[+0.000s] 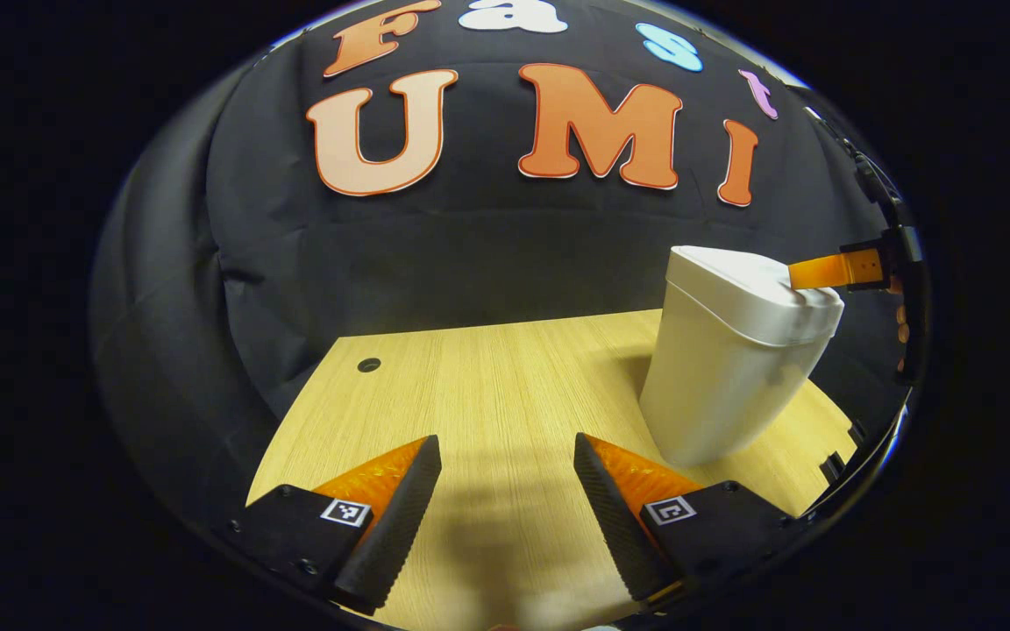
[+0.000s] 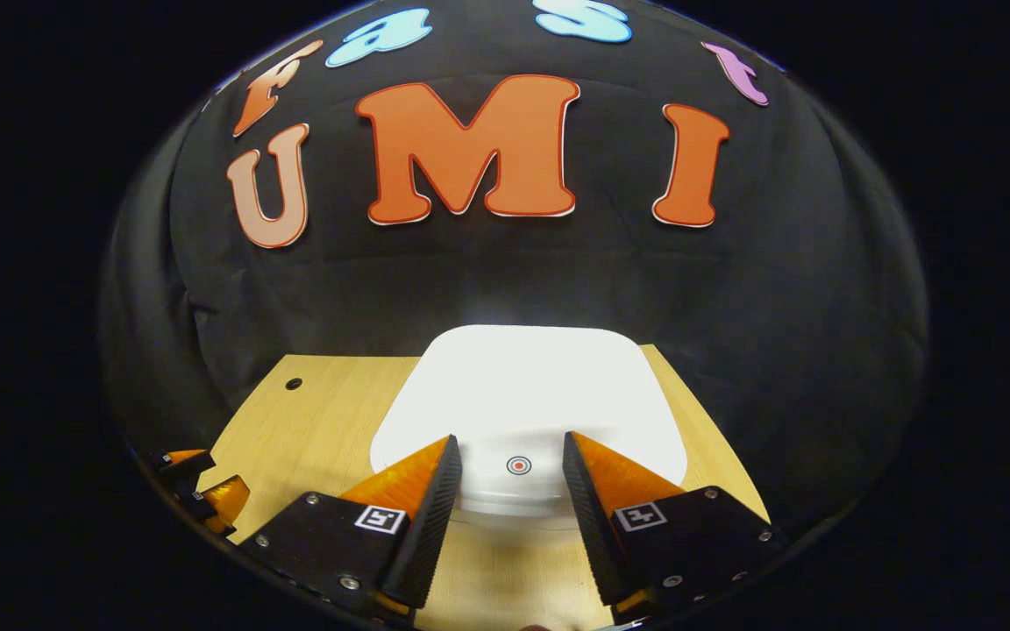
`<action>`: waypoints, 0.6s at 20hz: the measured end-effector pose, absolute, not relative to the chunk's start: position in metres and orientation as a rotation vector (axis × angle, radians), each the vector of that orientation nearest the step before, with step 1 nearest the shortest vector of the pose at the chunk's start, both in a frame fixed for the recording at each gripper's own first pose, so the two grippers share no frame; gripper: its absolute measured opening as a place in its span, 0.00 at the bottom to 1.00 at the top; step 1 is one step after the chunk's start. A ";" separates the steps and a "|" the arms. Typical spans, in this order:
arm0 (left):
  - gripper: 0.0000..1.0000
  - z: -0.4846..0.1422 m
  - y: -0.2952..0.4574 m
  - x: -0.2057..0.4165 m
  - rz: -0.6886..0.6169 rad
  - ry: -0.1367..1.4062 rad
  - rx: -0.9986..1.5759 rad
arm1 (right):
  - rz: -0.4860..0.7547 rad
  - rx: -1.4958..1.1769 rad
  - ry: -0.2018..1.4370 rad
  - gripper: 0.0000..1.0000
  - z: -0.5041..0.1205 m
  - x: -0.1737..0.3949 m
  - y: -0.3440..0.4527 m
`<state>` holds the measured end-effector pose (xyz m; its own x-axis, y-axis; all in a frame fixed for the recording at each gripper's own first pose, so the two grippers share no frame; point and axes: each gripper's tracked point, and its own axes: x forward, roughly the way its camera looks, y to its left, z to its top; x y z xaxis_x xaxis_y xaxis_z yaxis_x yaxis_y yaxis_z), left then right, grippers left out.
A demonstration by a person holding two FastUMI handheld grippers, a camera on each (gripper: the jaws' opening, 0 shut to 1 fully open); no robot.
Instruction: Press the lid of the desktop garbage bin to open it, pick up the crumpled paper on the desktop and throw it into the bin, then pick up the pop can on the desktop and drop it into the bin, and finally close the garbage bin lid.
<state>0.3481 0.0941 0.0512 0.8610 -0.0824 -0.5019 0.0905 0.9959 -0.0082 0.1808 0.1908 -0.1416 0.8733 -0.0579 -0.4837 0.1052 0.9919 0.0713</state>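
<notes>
Right gripper (image 2: 512,460) is hovering over bin lid (image 2: 527,394), jaws apart w/ nothing held, left gripper (image 1: 507,478) likewise; lid prob. stiff, springy plastic—press at ring mark (image 2: 519,465).

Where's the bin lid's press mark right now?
In the right gripper view the round press mark sits on the near edge of the white lid, between the right gripper's open jaws, above the wooden desktop.
</notes>
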 end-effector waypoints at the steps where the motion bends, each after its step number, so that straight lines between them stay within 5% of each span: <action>1: 0.98 0.055 0.094 0.349 -0.094 0.518 0.013 | -0.093 0.093 0.496 0.72 -0.142 0.179 0.191; 9: 0.98 0.109 0.098 0.363 -0.106 0.416 0.010 | -0.090 0.082 0.406 0.67 -0.136 0.173 0.197; 12: 0.98 0.136 0.097 0.367 -0.109 0.360 0.005 | -0.087 0.073 0.394 0.82 -0.134 0.171 0.200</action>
